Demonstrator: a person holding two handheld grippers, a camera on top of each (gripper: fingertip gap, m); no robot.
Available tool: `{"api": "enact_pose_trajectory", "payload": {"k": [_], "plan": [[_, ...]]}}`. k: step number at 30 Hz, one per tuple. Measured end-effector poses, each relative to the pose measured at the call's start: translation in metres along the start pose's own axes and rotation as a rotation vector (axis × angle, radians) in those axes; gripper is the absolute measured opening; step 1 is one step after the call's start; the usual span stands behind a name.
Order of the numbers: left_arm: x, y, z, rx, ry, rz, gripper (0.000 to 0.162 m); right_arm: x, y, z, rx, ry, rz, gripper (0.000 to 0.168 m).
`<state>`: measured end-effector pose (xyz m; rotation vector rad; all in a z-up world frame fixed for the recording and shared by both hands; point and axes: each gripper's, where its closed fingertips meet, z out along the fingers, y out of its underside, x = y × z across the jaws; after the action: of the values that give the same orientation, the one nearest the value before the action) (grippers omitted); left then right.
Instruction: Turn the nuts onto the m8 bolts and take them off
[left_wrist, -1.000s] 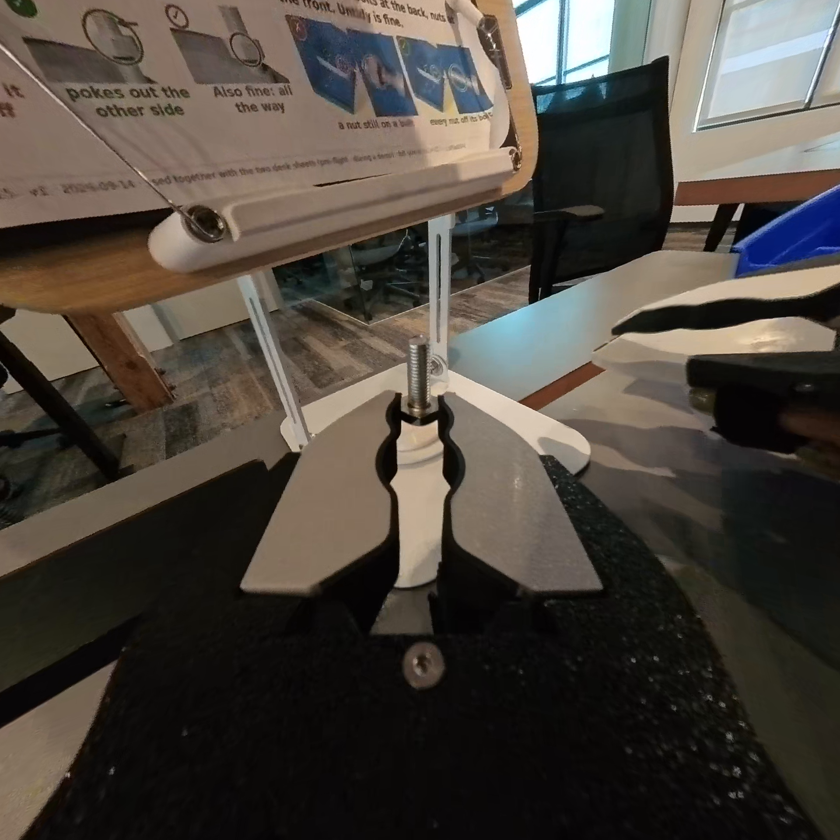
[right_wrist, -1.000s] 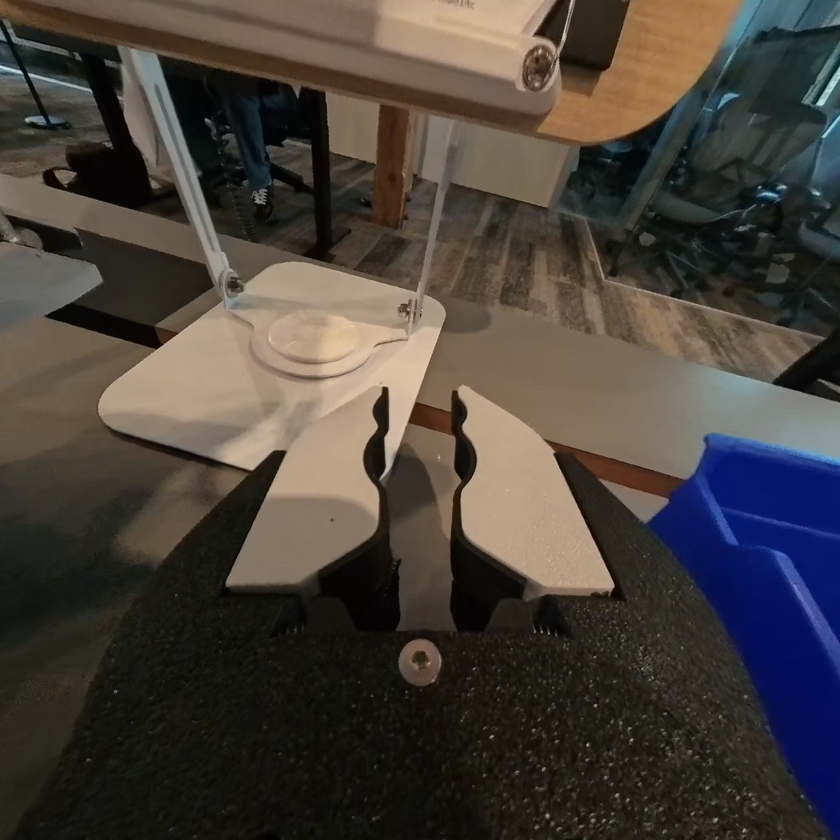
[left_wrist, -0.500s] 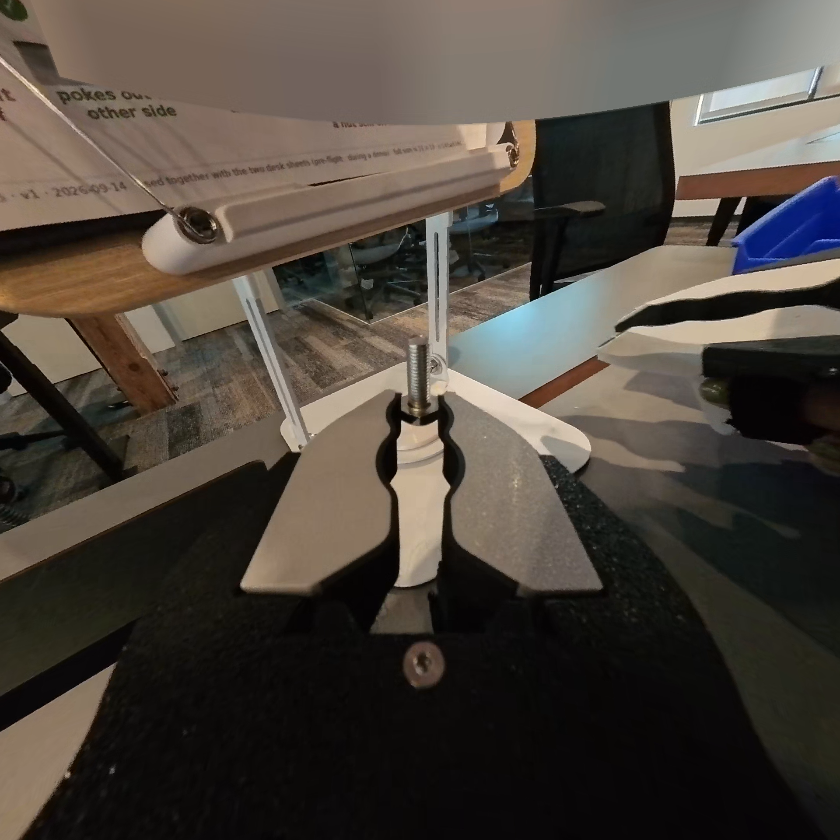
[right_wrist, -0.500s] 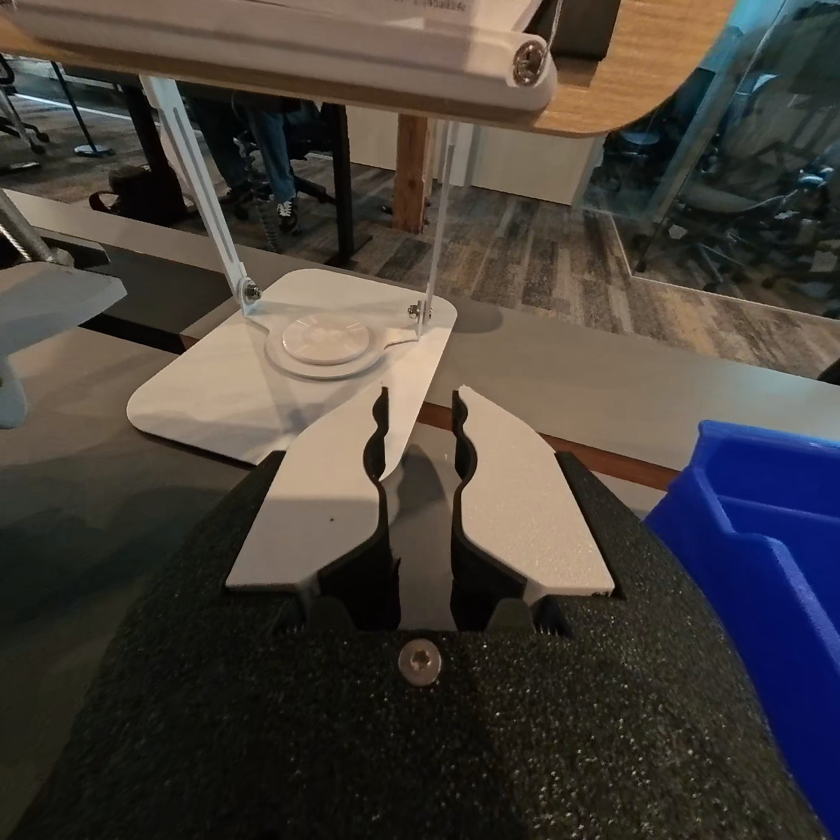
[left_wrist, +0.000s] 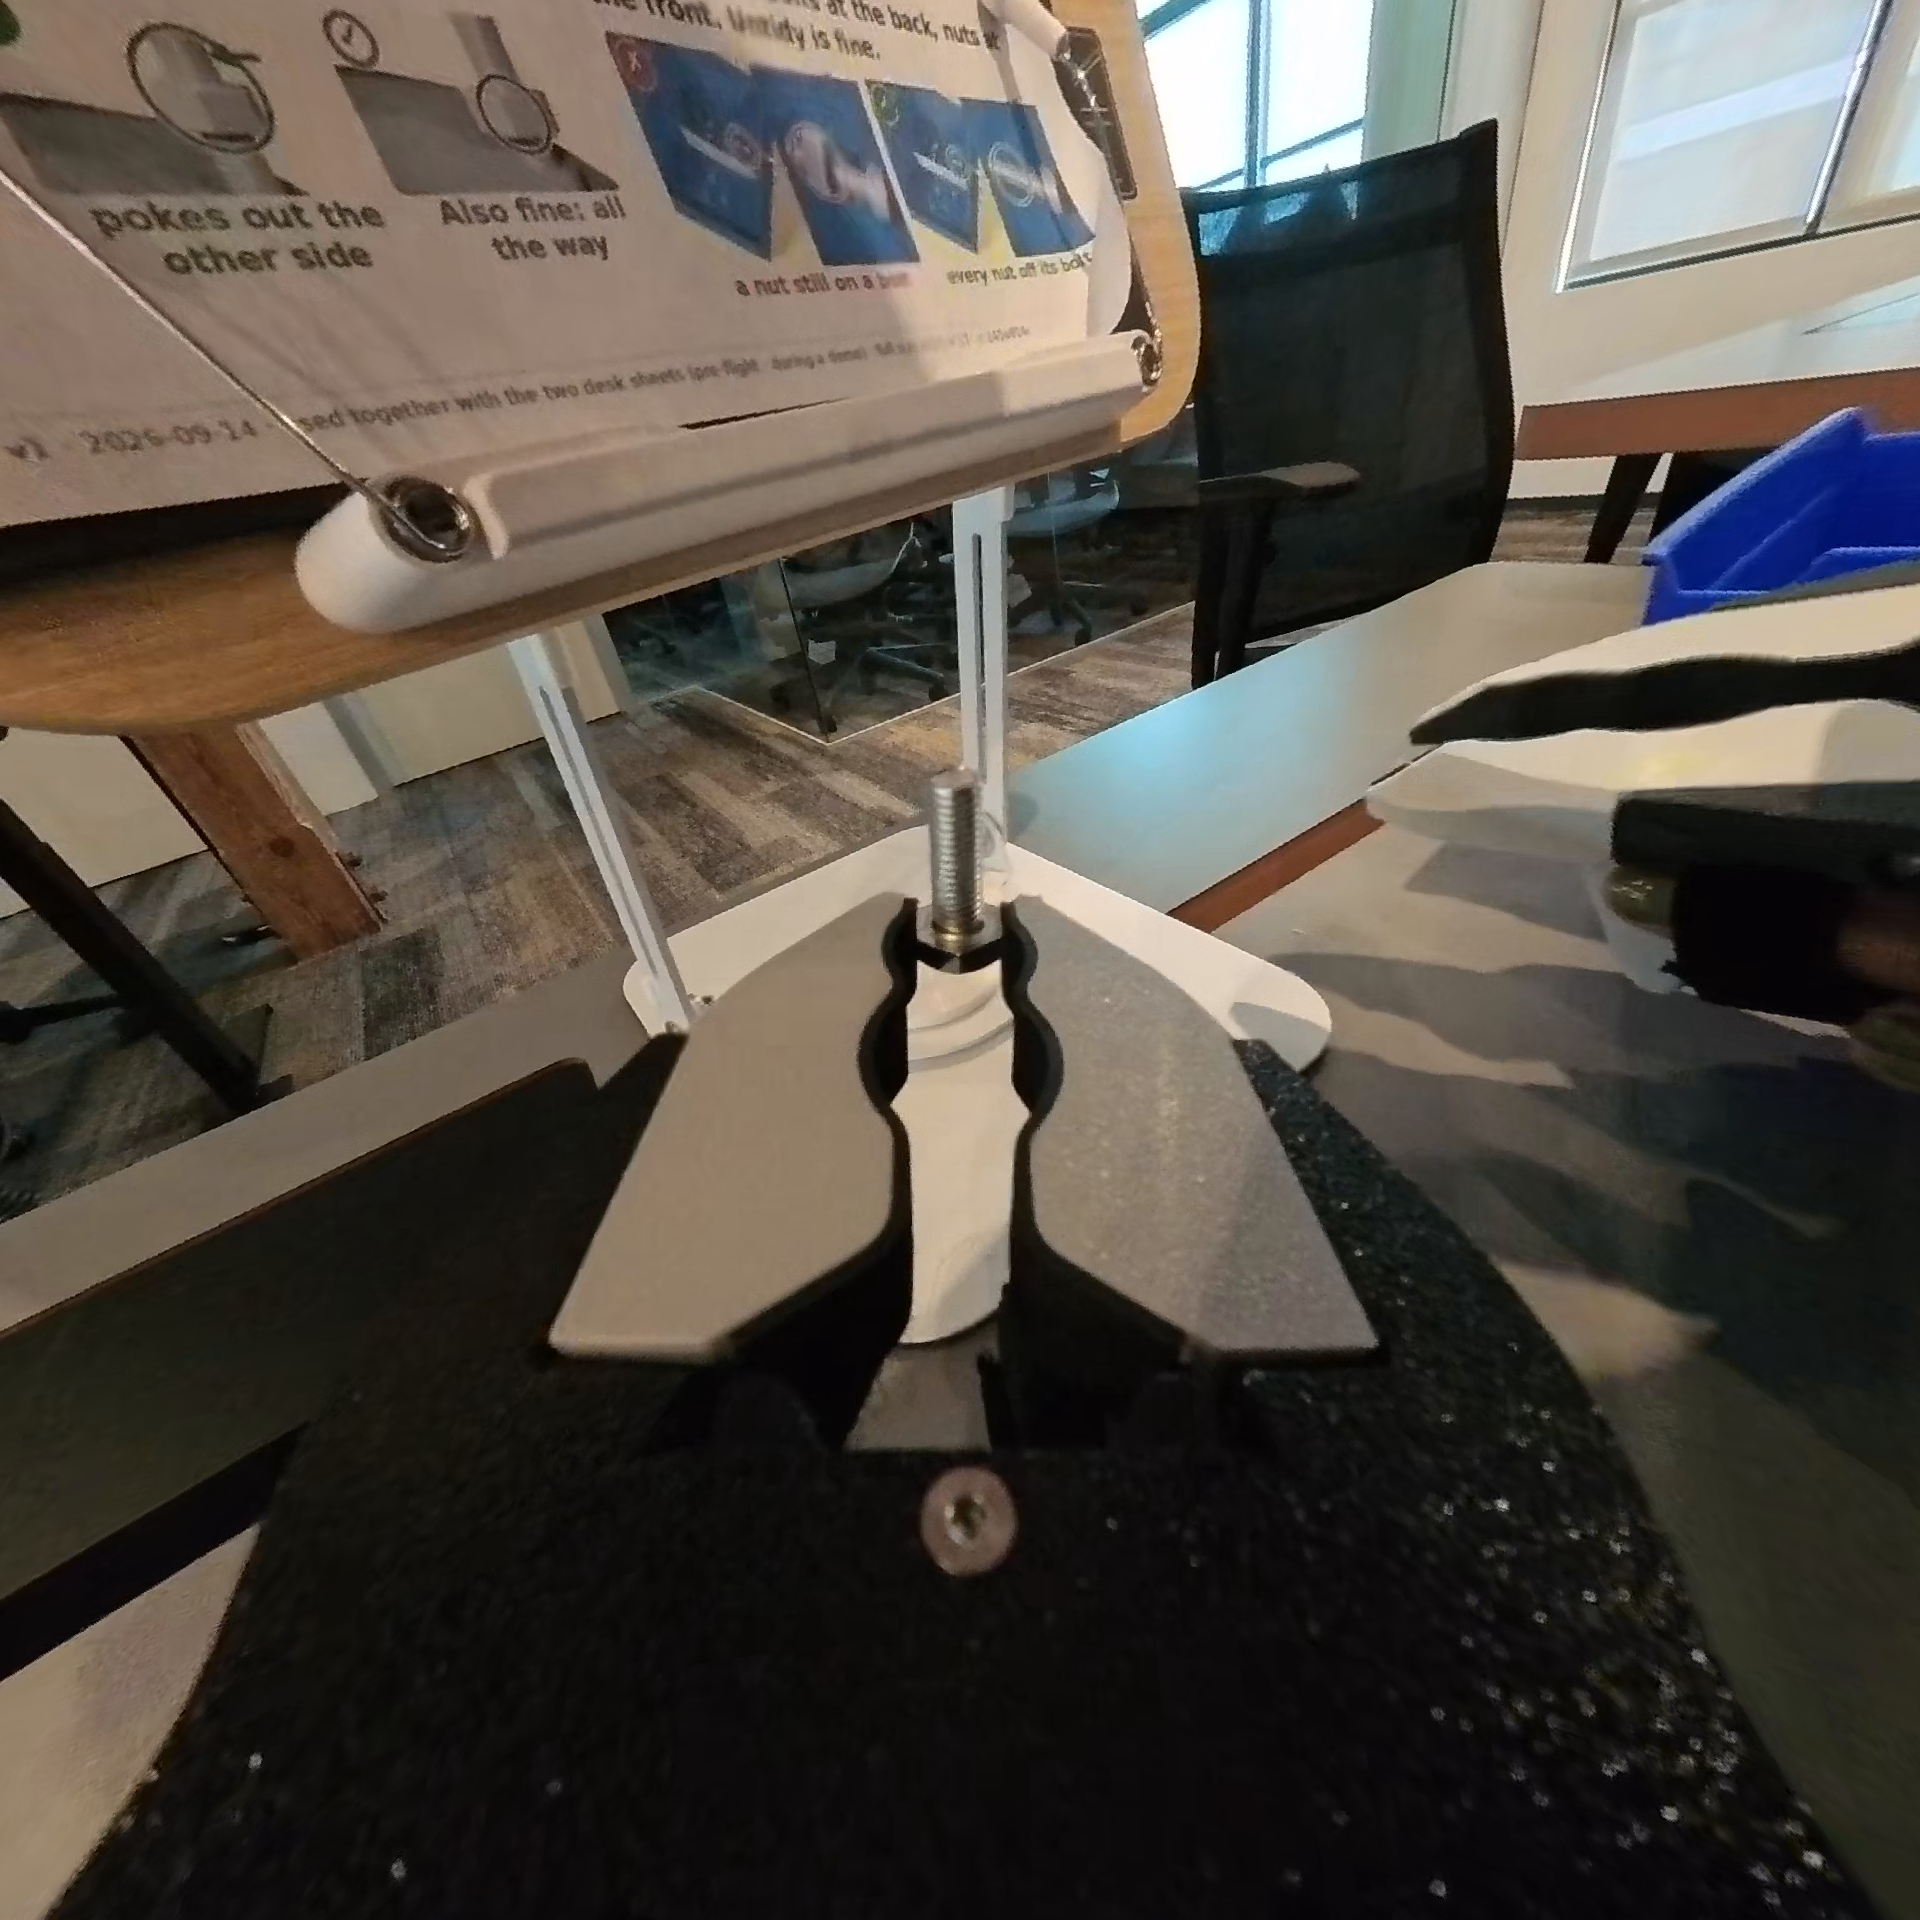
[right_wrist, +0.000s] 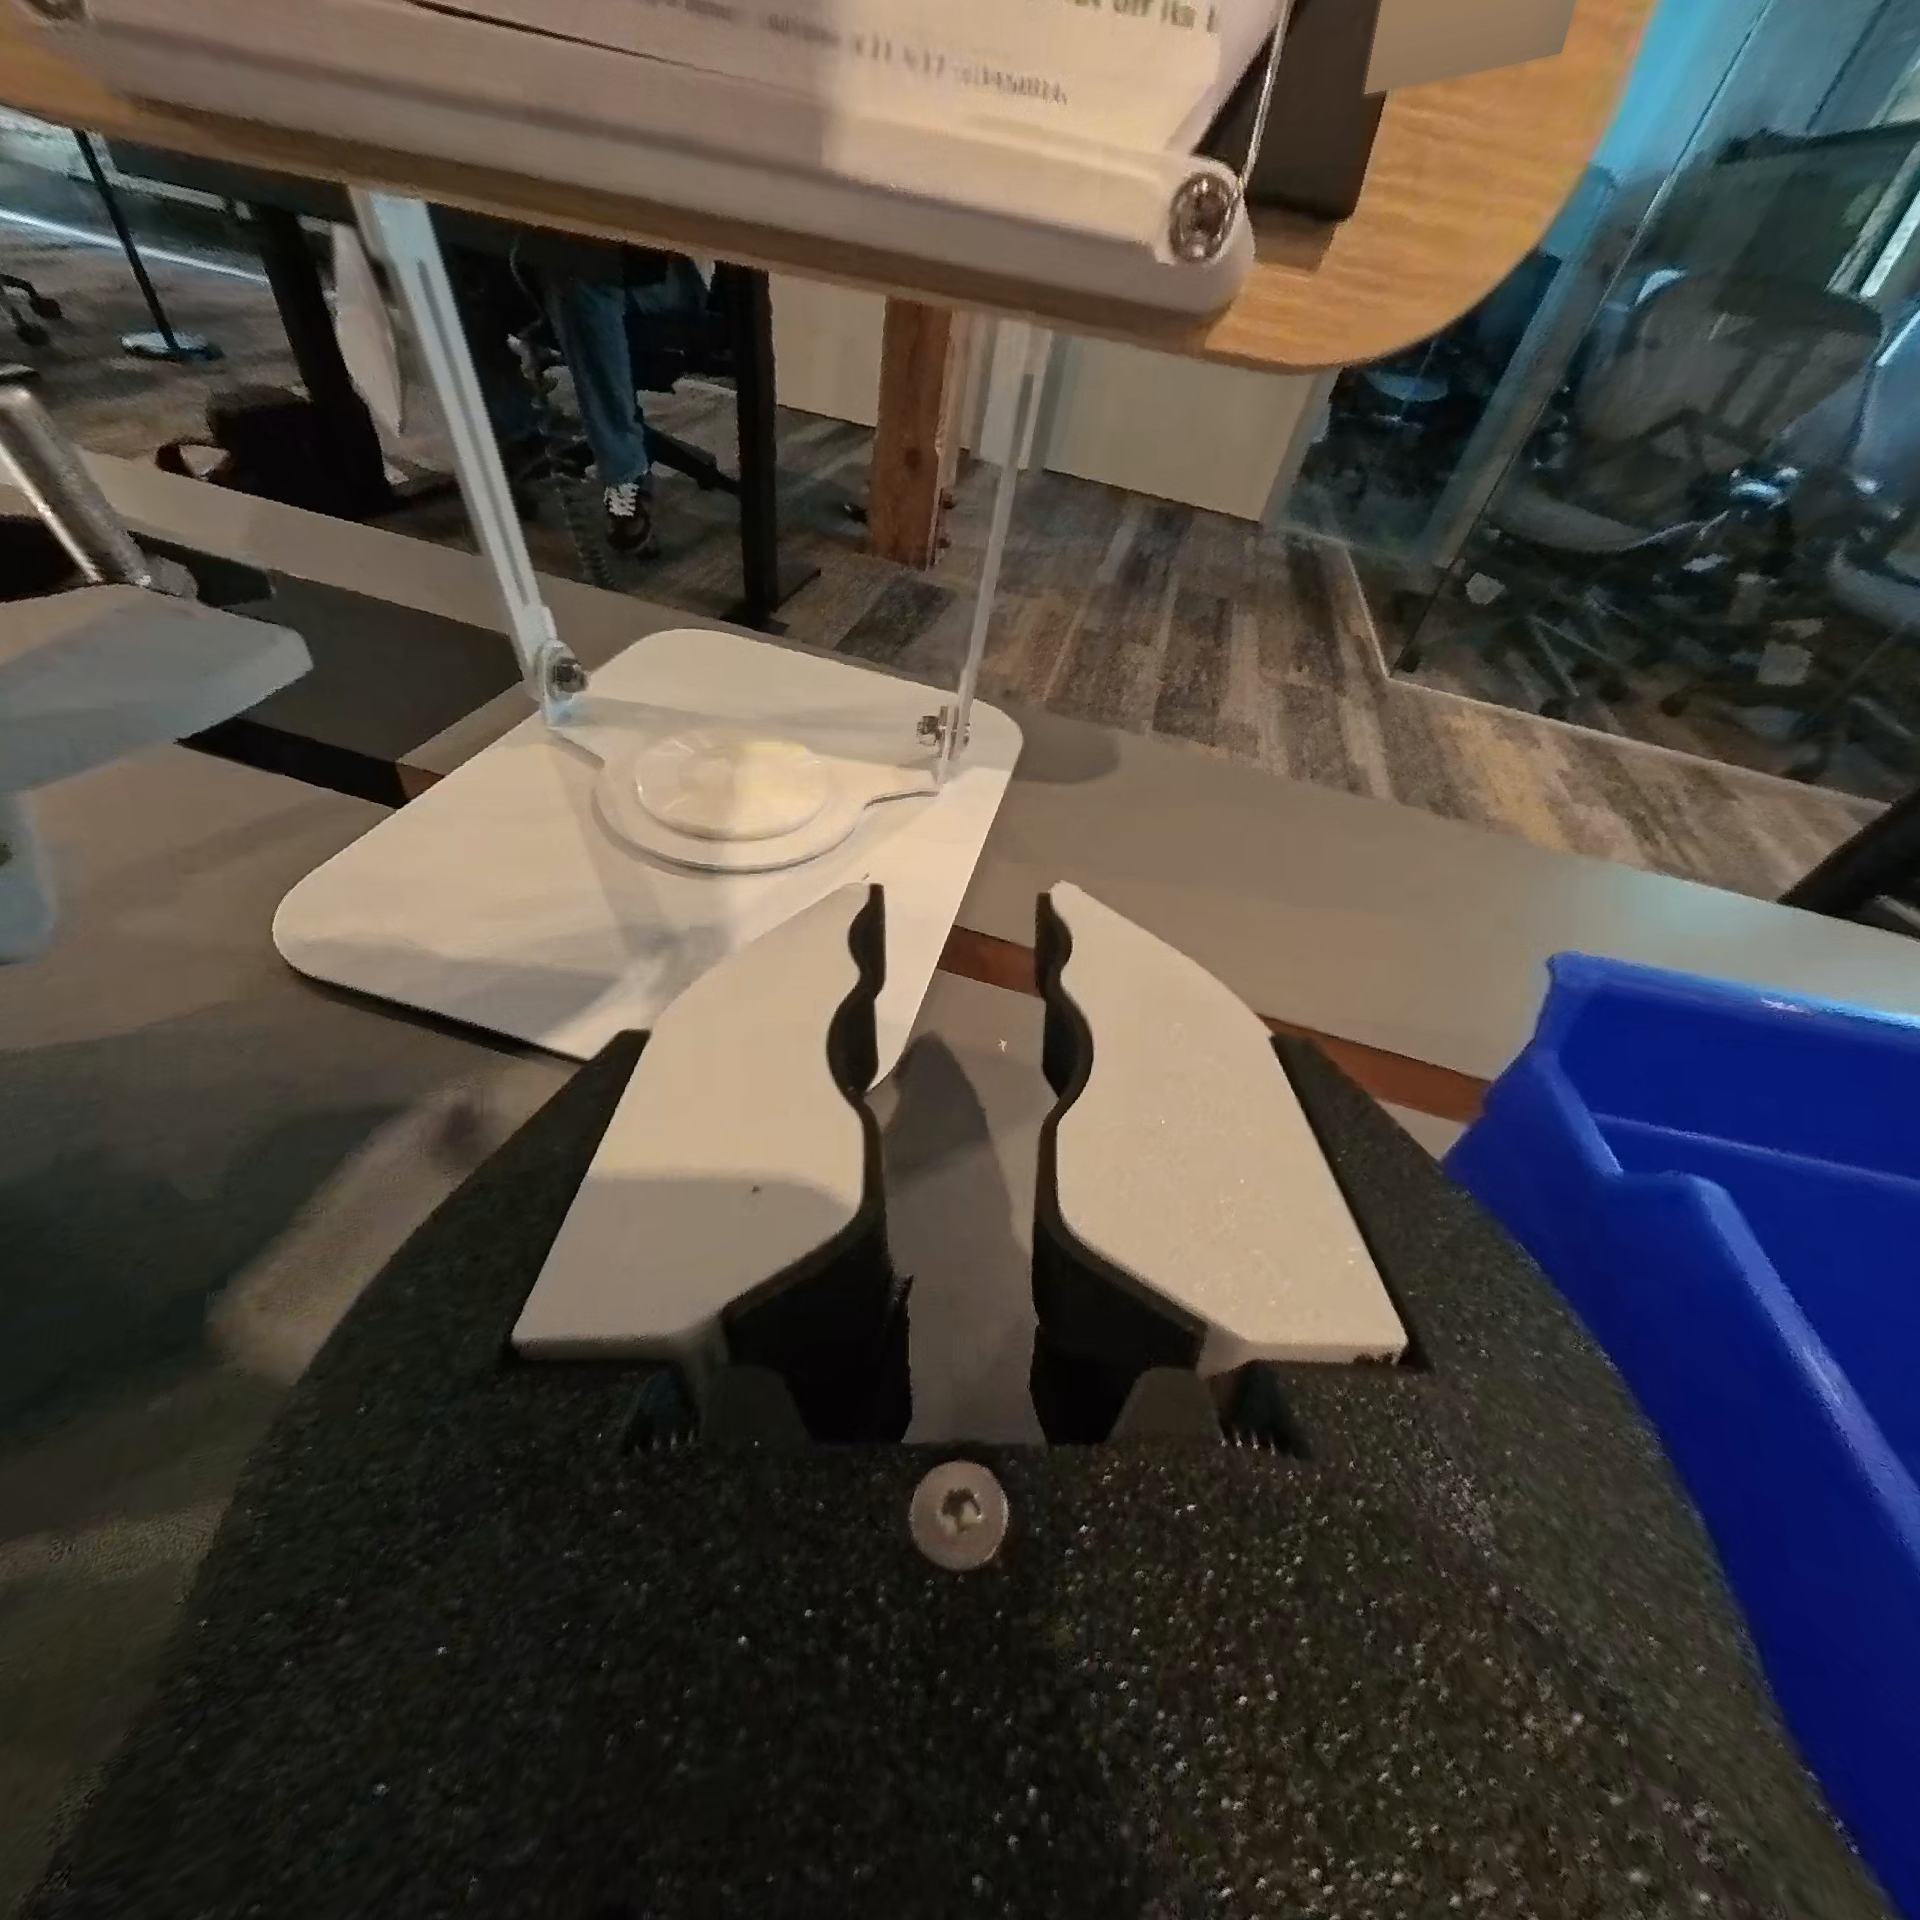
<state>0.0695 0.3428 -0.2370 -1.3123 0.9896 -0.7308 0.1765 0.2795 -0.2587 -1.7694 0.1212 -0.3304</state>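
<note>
In the left wrist view my left gripper (left_wrist: 958, 930) is shut on a silver m8 bolt (left_wrist: 954, 842). The tips clamp its hex end and the threaded shaft stands upright above them. No nut shows on the thread. My right gripper (right_wrist: 961, 904) is open and empty above the dark table, in front of the white stand base (right_wrist: 499, 894). It also shows side-on at the right of the left wrist view (left_wrist: 1662, 748). The left gripper (right_wrist: 114, 675) with the bolt (right_wrist: 62, 488) shows at the left edge of the right wrist view.
A wooden board on thin white legs holds an instruction sheet (left_wrist: 520, 208) just above and beyond both grippers. A blue bin (right_wrist: 1714, 1299) stands close on the right. It also shows far right in the left wrist view (left_wrist: 1808, 520). The table edge runs behind the stand, and a black chair (left_wrist: 1351, 416) stands beyond it.
The left gripper keeps the bolt and has only wobbled. The right wrist view has shifted a little, so the left gripper and bolt show more at its left edge.
</note>
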Motion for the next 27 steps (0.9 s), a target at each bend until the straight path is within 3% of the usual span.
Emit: {"api": "enact_pose_trajectory", "payload": {"k": [6, 16, 20, 27], "plan": [[0.006, -0.001, -0.009, 0.003, 0.034, -0.029, 0.014, -0.005, -0.006, -0.015, 0.061, 0.045, -0.083, 0.025], [0.001, -0.01, -0.021, 0.04, -0.014, -0.112, 0.015, -0.005, -0.012, -0.023, 0.108, 0.055, -0.062, 0.026], [0.004, -0.009, -0.023, 0.024, -0.037, -0.011, 0.015, -0.01, -0.017, -0.026, 0.138, 0.059, -0.085, 0.025], [0.034, -0.012, -0.088, 0.018, -0.089, -0.031, 0.015, -0.041, -0.017, -0.062, 0.16, 0.093, -0.189, 0.024]]}}
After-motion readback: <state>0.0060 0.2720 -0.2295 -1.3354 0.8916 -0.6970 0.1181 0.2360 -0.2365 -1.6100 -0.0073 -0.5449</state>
